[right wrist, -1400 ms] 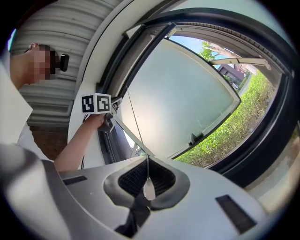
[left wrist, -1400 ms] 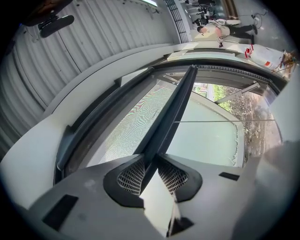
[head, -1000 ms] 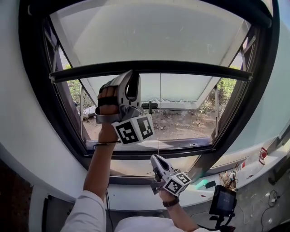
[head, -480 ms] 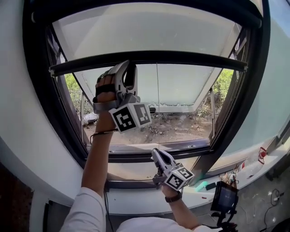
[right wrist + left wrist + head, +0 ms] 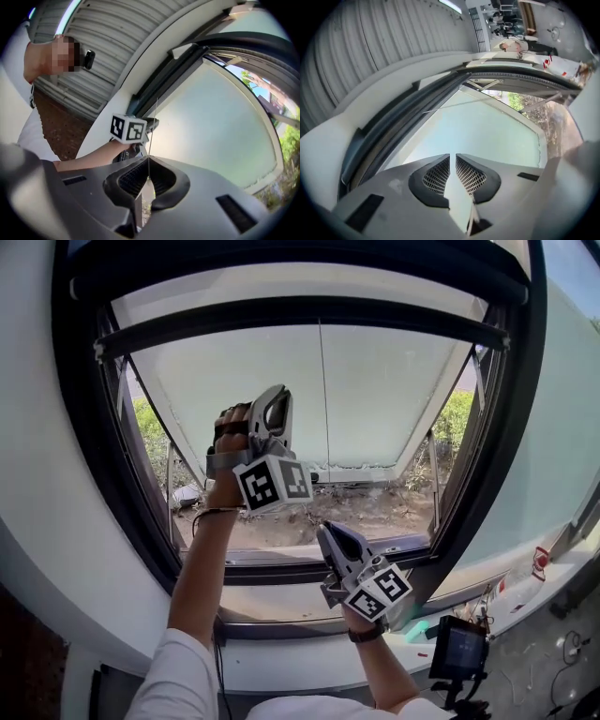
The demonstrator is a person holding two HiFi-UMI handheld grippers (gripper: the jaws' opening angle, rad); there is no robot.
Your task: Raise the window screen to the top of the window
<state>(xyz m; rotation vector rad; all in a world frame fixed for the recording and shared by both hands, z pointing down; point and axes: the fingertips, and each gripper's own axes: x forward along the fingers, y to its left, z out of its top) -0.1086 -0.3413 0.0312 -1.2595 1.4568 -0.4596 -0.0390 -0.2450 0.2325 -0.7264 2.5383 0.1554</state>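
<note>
Window screen [image 5: 281,282]: pale translucent mesh with a dark horizontal bottom rail [image 5: 300,311]. The rail sits high in the opening, just under the top member of the black curved window frame [image 5: 77,427], and only a narrow band of mesh shows above it. Thin pull cord [image 5: 322,427]: hangs straight down from the middle of the rail to the right tool [image 5: 328,530]. Right tool: grey plastic with a marker cube, held low before the lower frame member and pointing upward; in the right gripper view its jaws are pressed together on the thin pull cord [image 5: 153,136], which rises taut from between the ribbed pads [image 5: 133,180]. Left tool [image 5: 276,397]: same build, held higher and to the left on a raised arm, tips directed at the upper window. Its jaws have just been closing and now stand narrowly apart [image 5: 453,157], with nothing between them. Beyond the opening: a pale tilted pane [image 5: 394,381], bare ground and green bushes [image 5: 150,423]. Below: white sill [image 5: 281,657].
</note>
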